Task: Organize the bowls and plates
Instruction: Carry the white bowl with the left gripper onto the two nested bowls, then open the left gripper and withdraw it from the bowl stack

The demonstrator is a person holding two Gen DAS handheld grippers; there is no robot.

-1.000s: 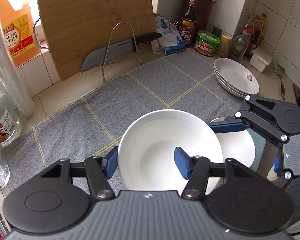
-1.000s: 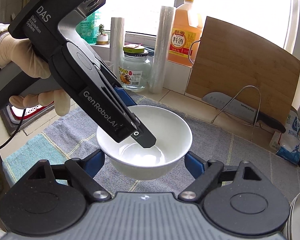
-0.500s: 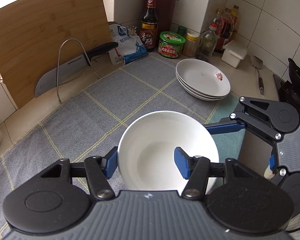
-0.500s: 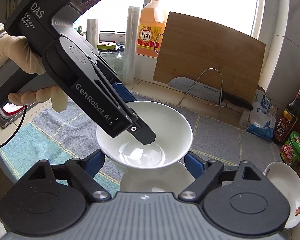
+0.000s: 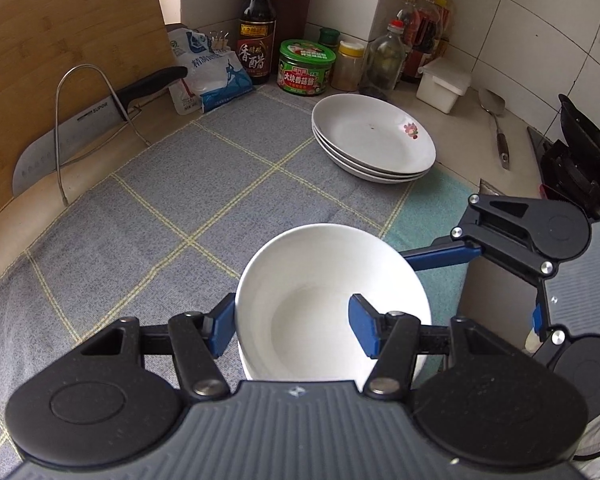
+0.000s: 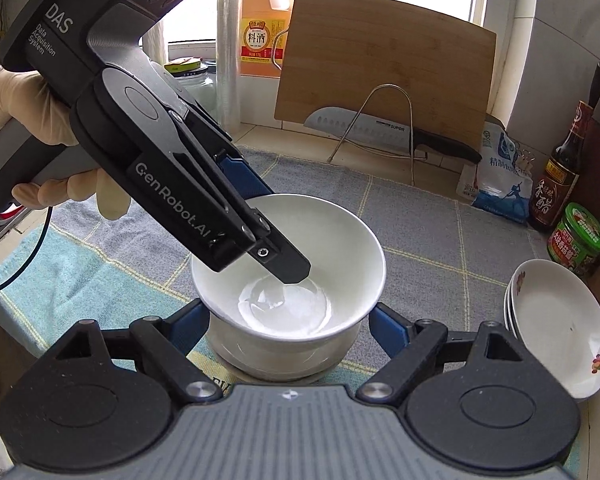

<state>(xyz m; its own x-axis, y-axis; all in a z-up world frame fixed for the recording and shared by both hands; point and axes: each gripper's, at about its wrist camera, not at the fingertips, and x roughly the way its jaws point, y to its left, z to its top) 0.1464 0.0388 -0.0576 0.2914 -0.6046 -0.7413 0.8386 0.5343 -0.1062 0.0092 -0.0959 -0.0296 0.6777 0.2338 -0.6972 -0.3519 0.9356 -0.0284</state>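
Bowls are sitting one inside the other over the grey checked cloth: the upper white bowl is nesting in a lower bowl. Left gripper is clenching the upper bowl's rim, one blue pad outside the wall and one inside. Right gripper is straddling the lower bowl with its pads on either side; whether they are pressing on it I cannot tell. A gloved hand is holding the left tool. Three stacked plates are lying further along the cloth, well apart from the bowls, near a green-lidded tub and a vinegar bottle
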